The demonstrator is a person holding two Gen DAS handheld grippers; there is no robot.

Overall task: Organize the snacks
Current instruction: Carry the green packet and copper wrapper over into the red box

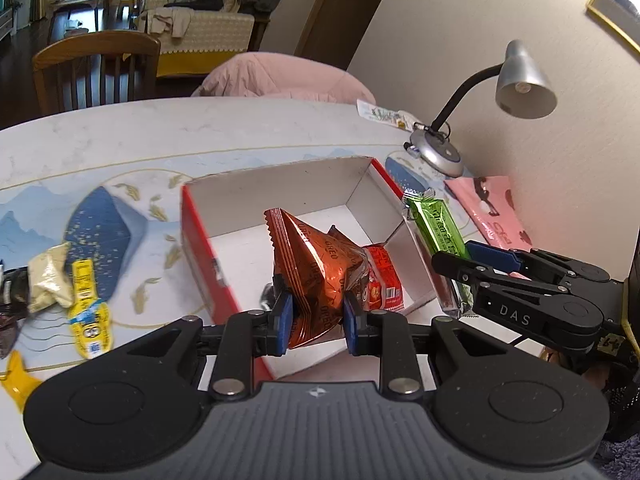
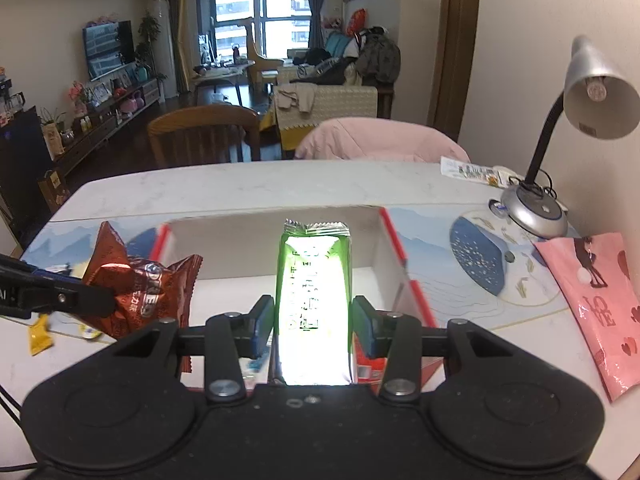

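Oreo packet [image 1: 316, 276], copper foil, pinched in left tongs [image 1: 316, 316] above the near half of the red-sided box [image 1: 200, 248]. Green wafer bar [image 2: 314, 300] clamped in right tongs [image 2: 312, 320], hanging at the box's right wall. One red snack pack [image 1: 382, 284] already lies inside. Step in hand: carrying both to the box. Next move likely needs each lowered past the rim, then released. Far half of box is free; more snacks [image 1: 86, 304] wait on the worktop [image 1: 160, 136] left of it.
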